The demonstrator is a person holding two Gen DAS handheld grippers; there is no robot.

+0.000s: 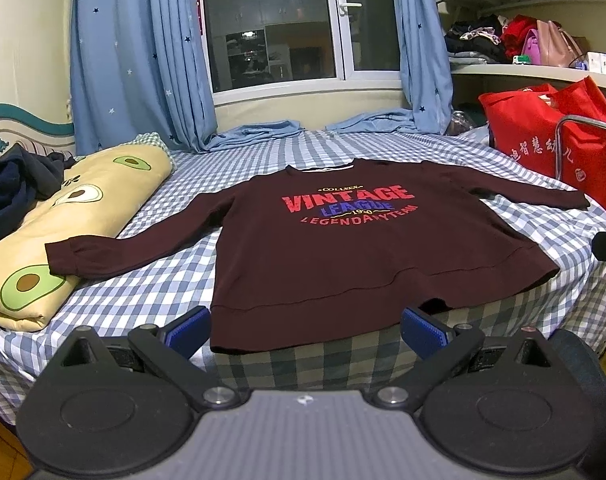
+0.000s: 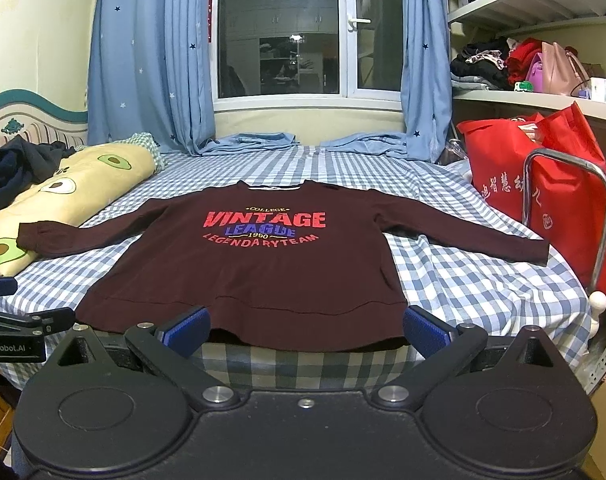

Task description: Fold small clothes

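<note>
My left claw (image 1: pixel 303 330): spread wide and holding nothing, its blue pads (image 1: pixel 187 330) hanging just short of the bed's near edge, one on either side of the sweatshirt's hem.
My right claw (image 2: pixel 305 330): also spread wide and empty, level with the same hem, apart from the cloth.
My other claw seen from the side: a dark corner of the right one pokes in at the right edge of the left view, and the left one shows at the left edge of the right view.
Sweatshirt (image 1: pixel 323 248): dark maroon, lying flat and face up in the middle of the bed, both sleeves stretched out sideways, collar towards the window; the hem hangs a little over the near edge. Red and blue lettering runs across the chest.
Bed (image 1: pixel 163 280): covered by a blue-and-white checked sheet, wrinkled beside the right sleeve.
Quilt (image 1: pixel 63 232): yellow with an avocado print, folded along the left side of the bed; the left cuff of the sweatshirt rests on it.
Dark clothes (image 1: pixel 11 192): a navy heap lying on the far end of the quilt, by the headboard.
Metal rail (image 2: pixel 575 208): a curved tube standing at the bed's right edge, just beyond the right cuff.
Red bag (image 2: pixel 523 184): upright behind the rail, printed with white characters.
Curtains (image 1: pixel 135 60): blue with small stars, drawn to both sides of a dark window (image 1: pixel 271 24), their ends lying on the bed.
Shelves (image 2: pixel 543 96): white, on the right wall, holding piled clothes and a pink bag.
</note>
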